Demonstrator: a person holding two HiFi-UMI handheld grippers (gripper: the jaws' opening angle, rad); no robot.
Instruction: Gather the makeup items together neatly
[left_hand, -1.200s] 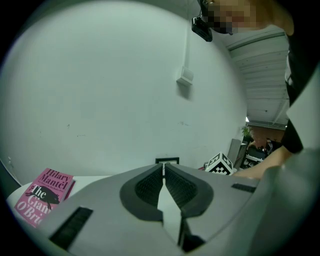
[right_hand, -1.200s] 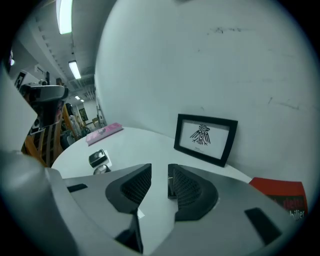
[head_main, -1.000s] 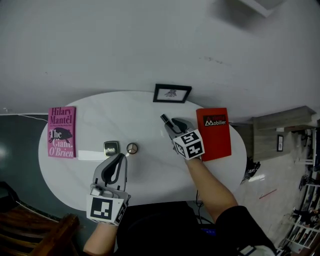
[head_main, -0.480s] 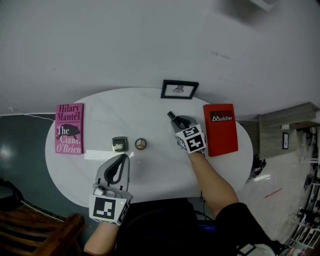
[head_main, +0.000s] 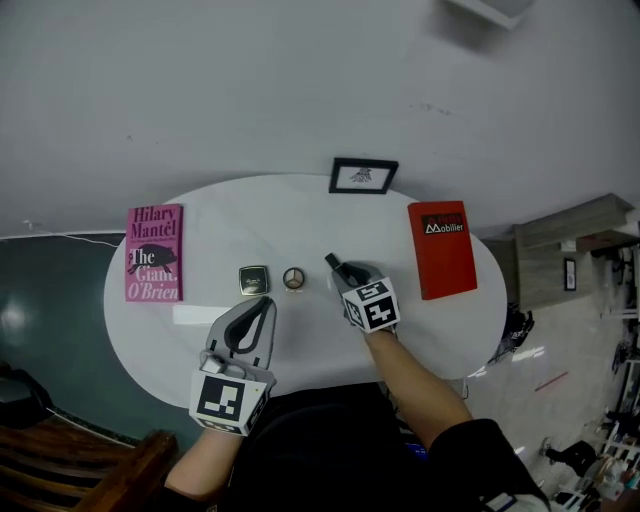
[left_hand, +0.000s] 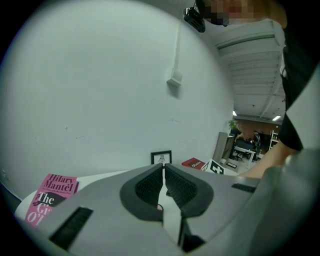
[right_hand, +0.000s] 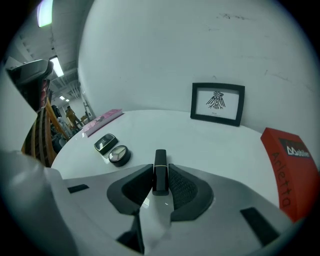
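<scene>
**Lipstick might slip**

My right gripper (head_main: 345, 272) pinches the lipstick (right_hand: 160, 162) over the white table (head_main: 420, 335); its jaws have just been closing. My left gripper (head_main: 260, 305) is pressed together, empty. A weak pinch could drop the lipstick, or it could bump the square compact (head_main: 254, 280) and round compact (head_main: 293, 279) apart.

Right hand-held gripper (head_main: 340, 272) has moved left across the tabletop (head_main: 300, 215), away from the red book (head_main: 441, 250), now near the round compact (head_main: 293, 279). Jaws have just been closing on the black lipstick tube (right_hand: 160, 172).
</scene>
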